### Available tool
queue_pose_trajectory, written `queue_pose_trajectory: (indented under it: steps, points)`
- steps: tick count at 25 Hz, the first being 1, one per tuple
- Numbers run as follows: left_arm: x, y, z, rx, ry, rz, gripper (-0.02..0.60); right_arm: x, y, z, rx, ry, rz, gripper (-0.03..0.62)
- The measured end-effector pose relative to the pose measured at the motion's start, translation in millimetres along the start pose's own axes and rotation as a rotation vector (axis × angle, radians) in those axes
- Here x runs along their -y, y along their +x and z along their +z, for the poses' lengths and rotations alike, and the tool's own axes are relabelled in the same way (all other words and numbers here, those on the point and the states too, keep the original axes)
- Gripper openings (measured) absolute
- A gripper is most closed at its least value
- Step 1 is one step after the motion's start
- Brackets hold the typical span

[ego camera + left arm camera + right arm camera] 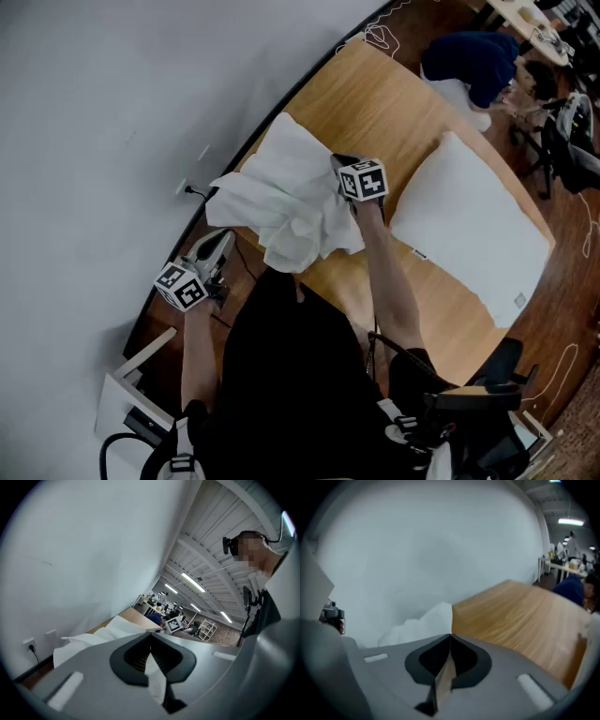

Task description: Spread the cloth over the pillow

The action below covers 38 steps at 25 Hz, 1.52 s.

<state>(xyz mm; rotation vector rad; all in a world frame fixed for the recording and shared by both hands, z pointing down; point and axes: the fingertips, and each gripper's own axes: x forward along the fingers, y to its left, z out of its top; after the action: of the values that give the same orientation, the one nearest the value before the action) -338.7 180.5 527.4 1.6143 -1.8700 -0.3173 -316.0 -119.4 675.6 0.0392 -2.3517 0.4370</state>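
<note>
Pinching left gripper: at 8 o'clock in the head view, off the table's near edge. Its fingers are pressed together on a white fold that shows between the pads.
Clamped right gripper: just past centre toward 1 o'clock, reaching out over the tabletop. Its fingers are closed tight on a thin sliver, tan in shadow, judged to be another edge of the same sheet.
Bunched cloth: at 11 o'clock from centre, heaped on the table end nearest the wall. It is thin, soft, white and full of creases, and one part sags over the near edge toward the left gripper.
Reason for the hold: two separate pinches on the fabric would let it be drawn open and carried sideways. This is a judgement.
Wooden table: pale, smooth, fine-grained, running from centre toward 1 o'clock.
Bare pillow: at 3 o'clock, lying flat on the table. It is white, plump and rectangular with a smooth cover. It lies just beside the right forearm and apart from the cloth, with nothing over it.
Task stage: judged early, since the spreading is not yet done.
White wall: plain and matte, from 9 to 12 o'clock, with a socket and a dark cable.
Far end: person in blue at 1 o'clock, beyond the table.
</note>
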Motion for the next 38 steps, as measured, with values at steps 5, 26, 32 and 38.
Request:
queue_pose_trajectory:
  steps: [5, 26, 32, 38]
  points:
    - [-55.5, 58.4, 35.6, -0.037, 0.129, -0.021, 0.003, -36.8, -130.5, 152.9, 0.449, -0.255, -0.099, 0.006]
    - [-108.3, 94.5, -114.0, -0.748, 0.134, -0.178, 0.003, 39.7, -105.3, -48.7, -0.030, 0.106, -0.157, 0.220]
    - [-90.8, 114.6, -28.0, -0.424, -0.013, -0.197, 0.003, 41.4, -19.7, -47.5, -0.191, 0.138, -0.093, 0.009]
    - [-21.1, 147.6, 4.3, -0.257, -0.384, -0.506, 0.094, -174.7, -31.3, 55.0, 0.133, -0.365, 0.063, 0.008]
